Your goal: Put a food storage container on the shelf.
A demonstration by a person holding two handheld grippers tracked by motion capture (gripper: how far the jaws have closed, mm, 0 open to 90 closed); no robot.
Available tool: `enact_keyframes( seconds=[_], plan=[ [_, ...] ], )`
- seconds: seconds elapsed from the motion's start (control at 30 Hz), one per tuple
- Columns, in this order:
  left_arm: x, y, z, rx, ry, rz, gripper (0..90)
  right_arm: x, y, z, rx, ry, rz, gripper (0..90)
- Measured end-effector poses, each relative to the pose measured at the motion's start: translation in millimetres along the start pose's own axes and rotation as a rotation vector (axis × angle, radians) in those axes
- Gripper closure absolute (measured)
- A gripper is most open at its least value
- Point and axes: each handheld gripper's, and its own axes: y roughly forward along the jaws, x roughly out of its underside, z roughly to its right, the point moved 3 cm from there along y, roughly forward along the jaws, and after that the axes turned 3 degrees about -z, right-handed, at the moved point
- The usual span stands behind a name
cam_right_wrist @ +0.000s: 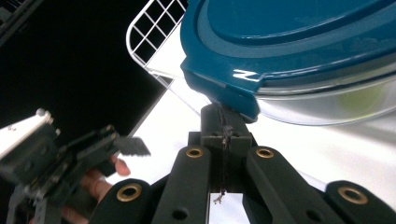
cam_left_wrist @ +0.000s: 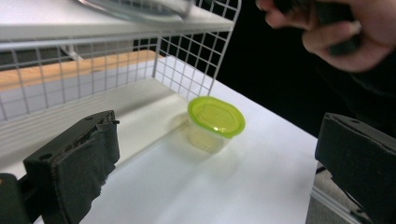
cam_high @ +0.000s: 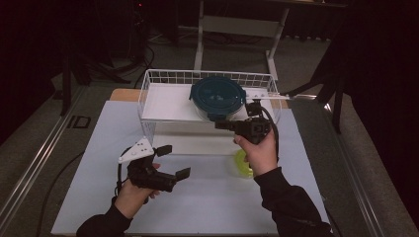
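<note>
Wire basket (cam_high: pixel 148 91): ahead of both claws, a snag risk.
Blue-lidded bowl (cam_high: pixel 218 97): its lid tab pinched by the closed right claw (cam_high: pixel 223 125); could tip off the shelf (thin grip).
Green tub (cam_left_wrist: pixel 215 120): ahead of the empty, wide-open left claw (cam_high: pixel 173 162); a nudge may slide it.

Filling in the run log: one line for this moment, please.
left tongs: open, empty | right tongs: shut at round clear teal-lidded container | white wire rack | small clear green-lidded tub: untouched

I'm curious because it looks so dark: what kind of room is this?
Probably a recording studio or lab, not a kitchen. A white table stands on a carpeted floor with black curtains round it, cables trail behind, and a person works hand-held grippers at a wire rack holding a blue-lidded container.
</note>
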Motion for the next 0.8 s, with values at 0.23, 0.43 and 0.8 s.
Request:
enact_keyframes(
  seconds=[0.23, 0.43, 0.8],
  plan=[
    [7.0, 6.6, 4.9, 0.014, 0.002, 0.000, 0.0, -10.9, 2.8, 8.0, 0.034, 0.011, 0.012, 89.7],
    [12.0, 10.2, 8.6, 0.025, 0.011, -0.020, 0.0, -17.4, 4.4, 10.1, 0.047, 0.009, 0.012, 89.0],
    [18.0, -2.3, 8.2, 0.007, 0.059, -0.020, 0.0, 11.6, -7.7, -0.4, 0.017, -0.114, 0.034, 59.4]
  ],
)
